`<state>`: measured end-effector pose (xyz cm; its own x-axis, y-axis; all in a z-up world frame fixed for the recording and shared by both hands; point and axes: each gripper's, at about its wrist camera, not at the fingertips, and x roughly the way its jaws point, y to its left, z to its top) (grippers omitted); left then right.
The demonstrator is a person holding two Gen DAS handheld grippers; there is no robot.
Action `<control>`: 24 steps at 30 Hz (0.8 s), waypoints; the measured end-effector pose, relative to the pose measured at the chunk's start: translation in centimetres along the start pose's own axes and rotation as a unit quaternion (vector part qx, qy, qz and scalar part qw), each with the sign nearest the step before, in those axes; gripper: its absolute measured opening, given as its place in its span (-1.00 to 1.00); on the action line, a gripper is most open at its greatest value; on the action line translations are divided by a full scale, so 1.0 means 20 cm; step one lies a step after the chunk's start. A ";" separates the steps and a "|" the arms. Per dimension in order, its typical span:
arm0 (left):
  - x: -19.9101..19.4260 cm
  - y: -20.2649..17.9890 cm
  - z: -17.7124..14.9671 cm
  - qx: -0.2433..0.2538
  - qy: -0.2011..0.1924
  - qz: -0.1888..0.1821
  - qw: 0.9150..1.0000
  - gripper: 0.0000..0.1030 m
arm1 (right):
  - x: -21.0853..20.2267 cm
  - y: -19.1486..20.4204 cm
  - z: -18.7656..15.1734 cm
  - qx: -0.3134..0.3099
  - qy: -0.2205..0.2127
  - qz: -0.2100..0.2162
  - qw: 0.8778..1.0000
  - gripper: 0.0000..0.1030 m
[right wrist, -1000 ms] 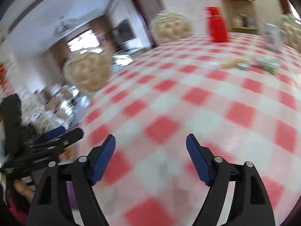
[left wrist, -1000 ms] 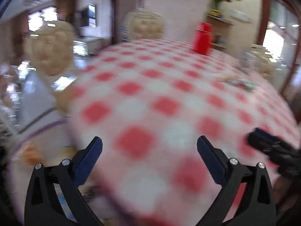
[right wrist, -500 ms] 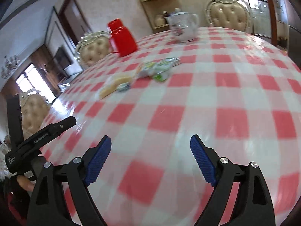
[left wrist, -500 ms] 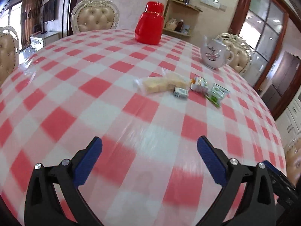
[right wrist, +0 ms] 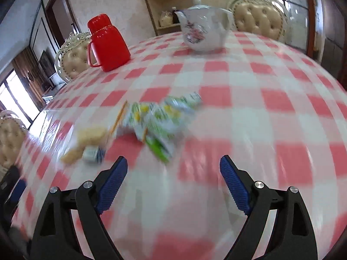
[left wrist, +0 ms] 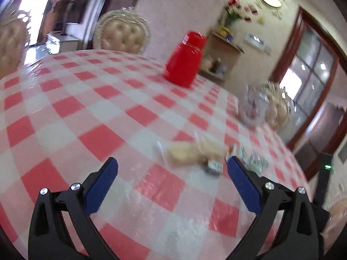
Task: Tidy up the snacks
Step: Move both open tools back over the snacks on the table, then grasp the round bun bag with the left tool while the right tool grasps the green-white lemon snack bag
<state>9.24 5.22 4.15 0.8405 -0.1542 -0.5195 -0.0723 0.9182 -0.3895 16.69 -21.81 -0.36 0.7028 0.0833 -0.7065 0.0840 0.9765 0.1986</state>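
Green snack packets [right wrist: 160, 119] nearer right gripper [right wrist: 173, 169] than before

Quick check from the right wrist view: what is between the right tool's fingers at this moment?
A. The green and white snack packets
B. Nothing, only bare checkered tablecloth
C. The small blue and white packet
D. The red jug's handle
B: the right tool stands wide open over the checkered tablecloth, and the green and white snack packets lie farther out on the table, beyond its fingertips, untouched.
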 end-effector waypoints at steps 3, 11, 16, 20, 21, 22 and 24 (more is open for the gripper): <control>0.01 0.08 0.03 -0.043 0.008 0.009 0.999 0.96 | 0.14 0.04 0.09 -0.007 0.024 -0.020 0.999 0.62; 0.04 0.17 0.05 -0.077 0.020 0.025 0.996 0.96 | 0.10 0.09 0.06 -0.053 0.035 -0.007 0.998 -0.20; 0.07 0.16 0.06 -0.048 0.032 0.020 0.998 0.96 | -0.16 0.05 -0.08 -0.027 0.020 0.076 0.997 -0.21; 0.11 0.14 0.05 -0.029 0.049 0.029 0.998 0.96 | -0.33 0.02 -0.22 -0.007 0.011 0.125 0.992 -0.21; 0.12 0.13 0.05 -0.017 0.053 0.028 0.998 0.96 | -0.36 0.02 -0.26 -0.001 0.011 0.137 0.990 -0.21; 0.14 0.09 0.04 0.011 0.061 0.033 0.998 0.96 | -0.38 0.01 -0.29 0.004 0.012 0.142 0.990 -0.21; 0.20 0.01 0.04 0.070 0.084 0.037 0.993 0.96 | -0.39 0.00 -0.32 0.012 0.013 0.149 0.989 -0.21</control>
<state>12.97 5.15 2.57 0.7332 -0.1325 -0.6669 -0.0457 0.9690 -0.2428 6.63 -21.26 0.87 0.6803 0.3722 -0.6314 -0.1078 0.9029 0.4161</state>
